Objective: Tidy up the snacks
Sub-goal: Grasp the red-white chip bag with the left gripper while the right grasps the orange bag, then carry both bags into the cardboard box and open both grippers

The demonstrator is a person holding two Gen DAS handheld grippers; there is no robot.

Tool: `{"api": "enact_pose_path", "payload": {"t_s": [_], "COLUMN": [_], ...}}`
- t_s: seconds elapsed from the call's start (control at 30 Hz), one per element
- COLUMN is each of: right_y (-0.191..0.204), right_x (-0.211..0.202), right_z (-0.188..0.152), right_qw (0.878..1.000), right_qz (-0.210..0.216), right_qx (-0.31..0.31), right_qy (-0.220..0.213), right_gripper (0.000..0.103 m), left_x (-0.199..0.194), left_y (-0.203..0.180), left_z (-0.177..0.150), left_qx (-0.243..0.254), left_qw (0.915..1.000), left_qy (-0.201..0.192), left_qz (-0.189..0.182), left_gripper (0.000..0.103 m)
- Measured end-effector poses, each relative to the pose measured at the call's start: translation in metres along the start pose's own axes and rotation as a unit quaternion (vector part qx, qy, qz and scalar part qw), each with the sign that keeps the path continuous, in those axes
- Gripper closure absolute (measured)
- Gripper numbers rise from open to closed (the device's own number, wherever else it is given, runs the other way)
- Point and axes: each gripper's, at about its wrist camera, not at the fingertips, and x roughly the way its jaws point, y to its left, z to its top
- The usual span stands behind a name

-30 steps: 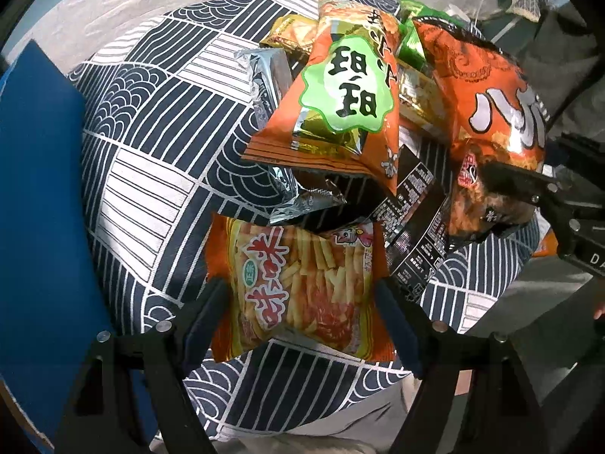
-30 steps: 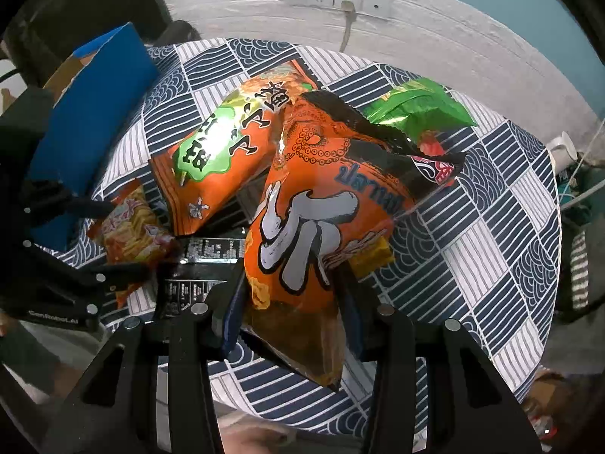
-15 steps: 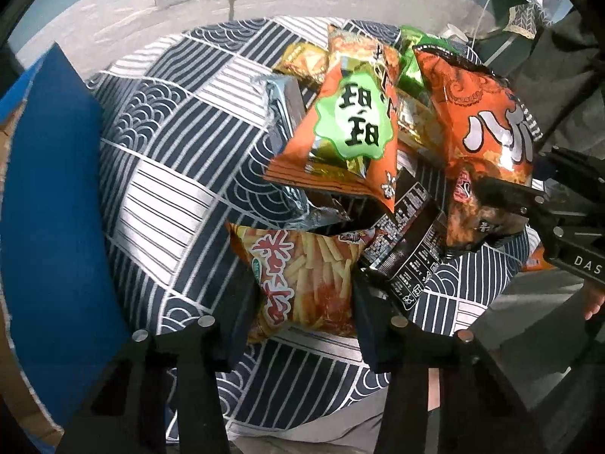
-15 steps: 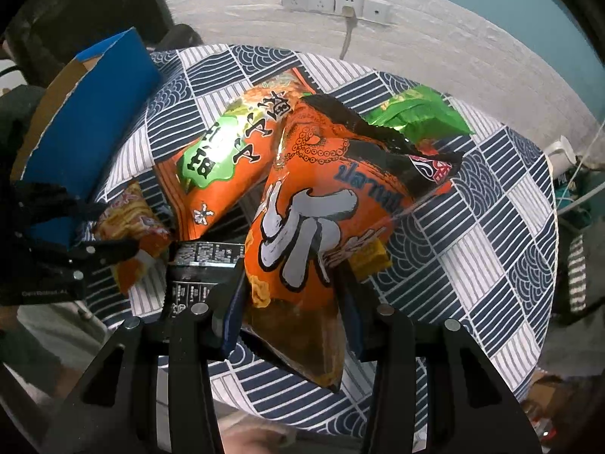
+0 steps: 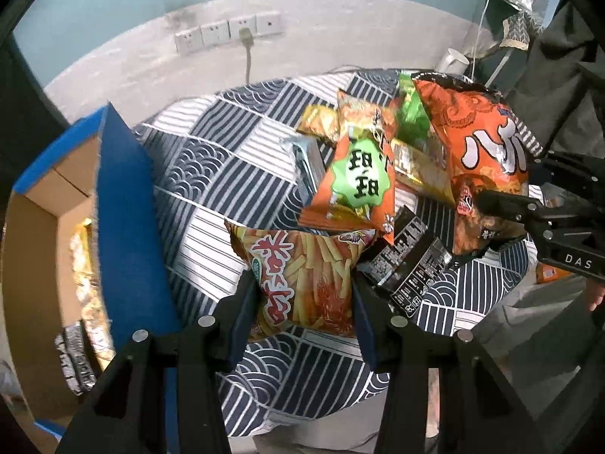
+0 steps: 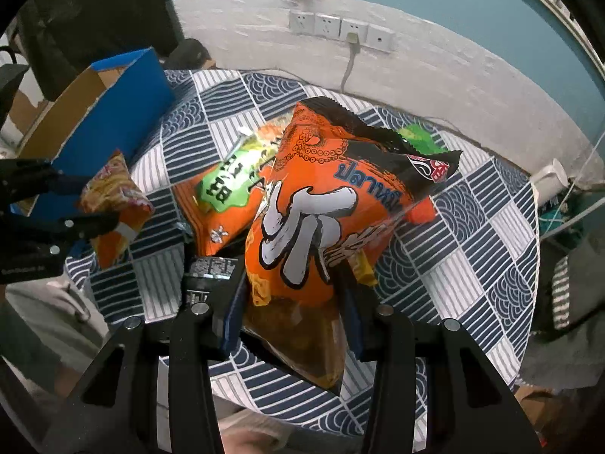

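Left wrist | left gripper (image 5: 304,295) raised fries bag (image 5: 302,280) | blue box (image 5: 124,227) nearer

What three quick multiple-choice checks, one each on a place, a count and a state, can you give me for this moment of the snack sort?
1. Where does the blue cardboard box stand in the left wrist view?
A. left of the snack pile
B. right of the pile
C. under the table

2. How many wall sockets sit in the row, as the right wrist view shows them?
A. two
B. four
C. six

3. What is the right gripper doing?
A. hanging open over the cloth
B. shut on the big orange bag
C. pushing the box

Key: 1 A, the box fills the left edge while the bags lie centre and right. 2 B, four white plates show, one with a plug in it. 3 B, both fingers press the bag's lower end. The left gripper likewise clamps the fries bag.
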Motion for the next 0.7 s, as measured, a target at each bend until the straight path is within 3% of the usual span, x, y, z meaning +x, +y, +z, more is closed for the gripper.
{"api": "enact_pose_path", "payload": {"t_s": [0.7], "right_y": [0.047], "right_x": [-0.03], "right_z": [0.034], "right_qw": [0.998], "right_qz": [0.031], "right_qx": [-0.044], "right_qy": [-0.042], "right_gripper": [0.06], "left_x": [-0.056], "left_y": [0.033], "left_z": [0.002], "left_qx": [-0.009], "left_qw": [0.9971], "left_qy": [-0.065], "left_qz": [0.038], "left_gripper": [0.055]}}
